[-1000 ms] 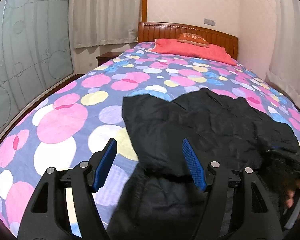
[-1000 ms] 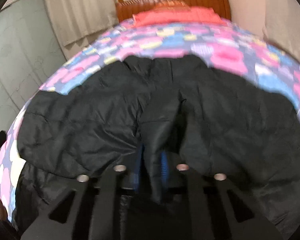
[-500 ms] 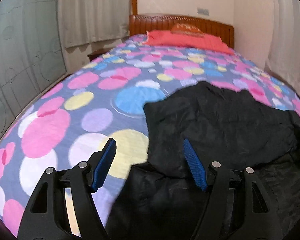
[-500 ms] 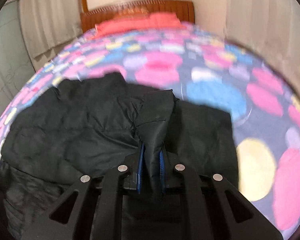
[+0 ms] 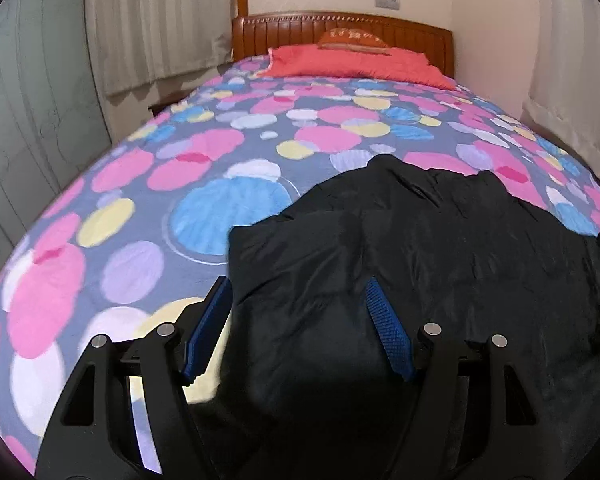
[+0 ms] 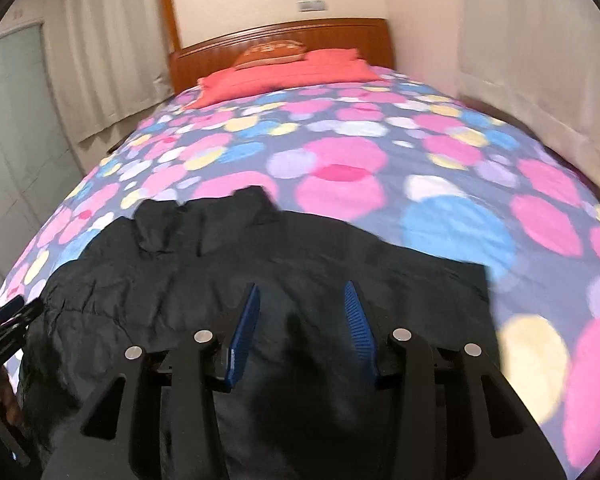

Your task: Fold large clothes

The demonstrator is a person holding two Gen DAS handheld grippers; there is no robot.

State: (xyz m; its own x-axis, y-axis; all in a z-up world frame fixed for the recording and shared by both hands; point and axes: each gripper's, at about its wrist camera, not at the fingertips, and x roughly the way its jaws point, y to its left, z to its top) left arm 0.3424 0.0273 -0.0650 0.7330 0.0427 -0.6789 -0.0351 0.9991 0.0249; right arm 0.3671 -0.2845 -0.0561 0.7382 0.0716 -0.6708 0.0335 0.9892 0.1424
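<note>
A large black padded jacket (image 5: 400, 248) lies on the near part of a bed with a dotted cover (image 5: 180, 184). It also shows in the right wrist view (image 6: 260, 264), folded over itself with a straight right edge. My left gripper (image 5: 298, 320) is open and empty, over the jacket's left edge. My right gripper (image 6: 300, 316) is open and empty, just above the middle of the jacket. The left gripper's black frame (image 6: 4, 320) shows at the left edge of the right wrist view.
A red pillow (image 5: 356, 60) and a wooden headboard (image 5: 340, 28) are at the far end of the bed. Curtains (image 5: 156, 24) hang on the left wall, with a glass panel (image 5: 28, 120) beside them. A pale curtain (image 5: 572, 72) hangs to the right.
My right gripper was shut on a fold of the jacket; it has opened and let the fabric go. The jacket now lies flatter. The left gripper stayed open and shifted over the jacket's edge.
</note>
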